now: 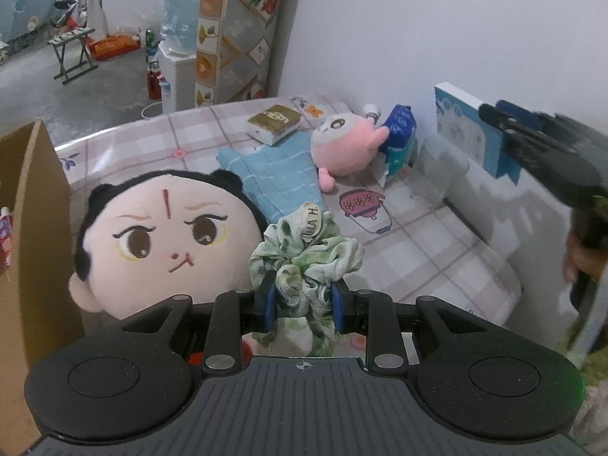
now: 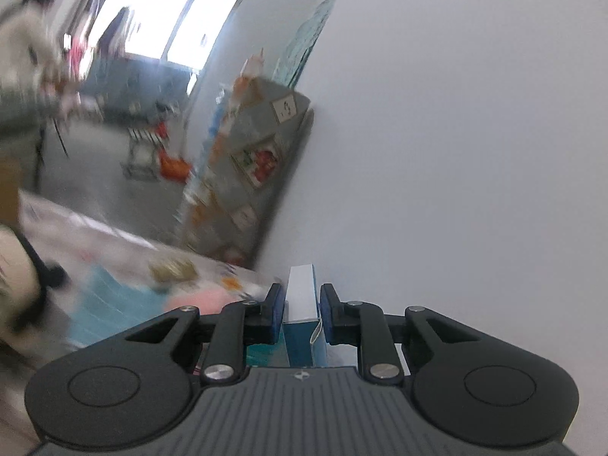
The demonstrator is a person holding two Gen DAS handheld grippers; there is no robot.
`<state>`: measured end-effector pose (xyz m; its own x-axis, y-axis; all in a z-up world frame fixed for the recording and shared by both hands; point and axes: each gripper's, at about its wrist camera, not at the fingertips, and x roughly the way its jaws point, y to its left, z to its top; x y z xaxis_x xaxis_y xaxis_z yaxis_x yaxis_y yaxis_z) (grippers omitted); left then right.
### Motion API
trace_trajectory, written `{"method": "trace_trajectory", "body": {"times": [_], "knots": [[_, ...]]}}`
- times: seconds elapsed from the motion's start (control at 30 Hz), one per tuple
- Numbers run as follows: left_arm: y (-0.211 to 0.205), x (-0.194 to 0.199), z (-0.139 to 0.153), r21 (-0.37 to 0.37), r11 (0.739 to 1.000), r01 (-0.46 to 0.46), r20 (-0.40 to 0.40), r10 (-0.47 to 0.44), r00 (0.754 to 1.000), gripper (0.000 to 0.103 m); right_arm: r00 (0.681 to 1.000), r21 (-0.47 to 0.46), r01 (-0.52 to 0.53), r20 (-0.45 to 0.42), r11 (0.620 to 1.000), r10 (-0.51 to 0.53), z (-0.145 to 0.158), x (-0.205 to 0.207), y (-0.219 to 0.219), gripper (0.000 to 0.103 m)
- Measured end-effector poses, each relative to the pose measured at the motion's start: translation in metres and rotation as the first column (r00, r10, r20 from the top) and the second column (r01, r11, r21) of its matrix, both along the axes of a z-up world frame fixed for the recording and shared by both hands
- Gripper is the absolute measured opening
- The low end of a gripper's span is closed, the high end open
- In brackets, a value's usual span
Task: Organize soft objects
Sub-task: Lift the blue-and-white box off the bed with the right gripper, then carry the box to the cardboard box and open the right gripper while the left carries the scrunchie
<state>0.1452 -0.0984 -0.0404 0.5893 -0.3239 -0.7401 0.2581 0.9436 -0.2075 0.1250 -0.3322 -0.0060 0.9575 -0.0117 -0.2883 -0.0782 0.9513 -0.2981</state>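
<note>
The green scrunchie [image 1: 304, 266] is clamped in your left gripper [image 1: 303, 304], whose jaws are drawn in tight on the bunched fabric, with the ruffles spilling up above the blue pads and a strip hanging below them; it hangs just in front of the big doll-face plush [image 1: 159, 243], overlapping that plush's right cheek in the left wrist view. Your right gripper [image 2: 302, 313] has a blue and white box [image 2: 302, 304] upright between its pads, with the jaws partly closed and the pads at the box's sides; the view is too blurred to show the contact sharply. In the left wrist view that same gripper shows far to the right of the doll-face plush, its fingers laid on the box in front of the white wall [image 1: 418, 38]. Behind the doll-face plush lies a blue checked cloth [image 1: 277, 178] on the checked bedsheet [image 1: 418, 250], and beyond the cloth, farther right, a pink round plush [image 1: 345, 148] rests beside a blue packet [image 1: 399, 133]. A small green and white box [image 1: 273, 123] sits behind the cloth. A clear cup [image 1: 440, 167] stands right of the packet. To the left of the doll-face plush a cardboard flap [image 1: 34, 235] stands upright.
</note>
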Motion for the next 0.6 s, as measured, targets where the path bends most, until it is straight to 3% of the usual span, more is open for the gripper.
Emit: {"method": "trace_trajectory", "body": {"times": [0.1, 0.17, 0.37, 0.6], "knots": [[0.008, -0.006, 0.007, -0.009, 1.000, -0.017, 0.016, 0.017, 1.000, 0.026, 0.995, 0.196, -0.079, -0.047, 0.977, 0.090, 0.015, -0.013, -0.013, 0.049], [0.014, -0.011, 0.012, -0.016, 0.999, -0.030, 0.025, 0.030, 0.999, 0.026, 0.990, 0.262, -0.116, -0.048, 0.958, 0.133, 0.023, -0.024, -0.015, 0.049], [0.040, -0.040, 0.033, -0.048, 0.996, -0.077, 0.068, 0.080, 0.994, 0.026, 0.967, 0.312, -0.239, -0.013, 0.920, 0.256, 0.047, -0.060, 0.006, 0.049], [0.096, -0.094, 0.070, -0.092, 0.980, -0.177, 0.148, 0.189, 0.971, 0.026, 0.903, 0.296, -0.421, 0.045, 0.858, 0.427, 0.080, -0.095, 0.064, 0.049]]}}
